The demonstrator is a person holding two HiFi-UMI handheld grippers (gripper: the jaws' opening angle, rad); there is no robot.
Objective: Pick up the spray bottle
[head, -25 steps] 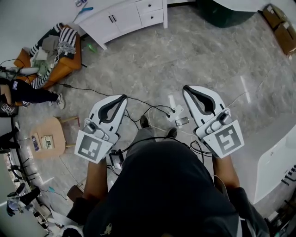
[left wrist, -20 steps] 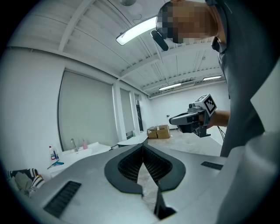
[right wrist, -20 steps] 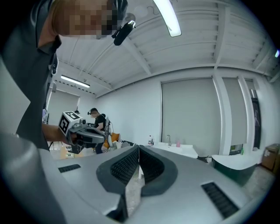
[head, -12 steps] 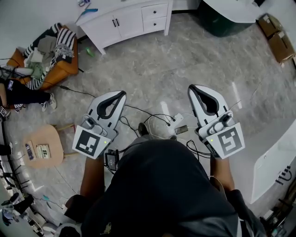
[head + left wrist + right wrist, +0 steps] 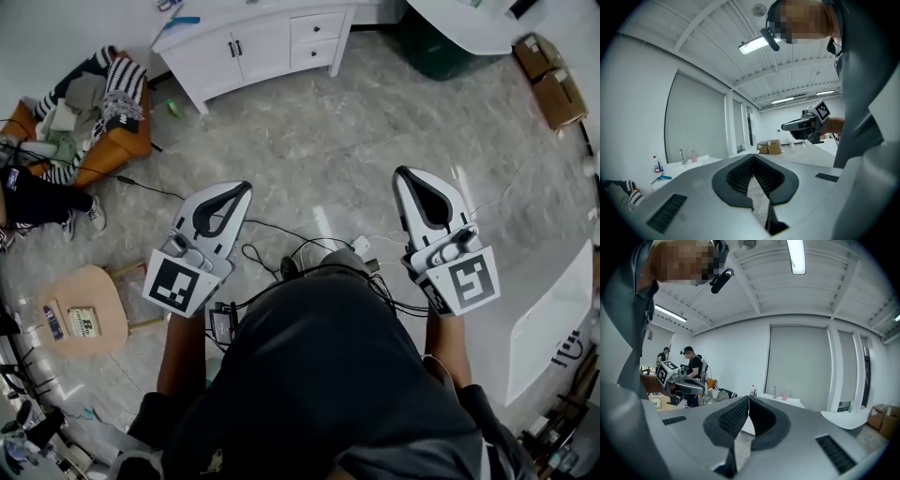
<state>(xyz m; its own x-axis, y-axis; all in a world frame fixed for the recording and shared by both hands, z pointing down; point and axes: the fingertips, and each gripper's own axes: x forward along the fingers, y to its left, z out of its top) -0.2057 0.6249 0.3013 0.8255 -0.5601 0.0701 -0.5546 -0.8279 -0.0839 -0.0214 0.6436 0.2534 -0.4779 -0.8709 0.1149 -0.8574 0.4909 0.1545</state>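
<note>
Meeting tip to tip, fingers (image 5: 736, 178) of left gripper (image 5: 244, 187) and right gripper (image 5: 406, 173) alike, both empty.

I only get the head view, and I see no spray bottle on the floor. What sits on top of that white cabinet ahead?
Observer: In the right gripper view a bottle stands on the white counter, left of a faucet. It is too small to tell whether it has a spray head.
Operator: Anything else beside the faucet?
Observer: A small pink bottle stands on the faucet's right.
Operator: Is anyone standing near there?
Observer: A person in a dark top stands well to the left in that view, apart from the counter.
</note>
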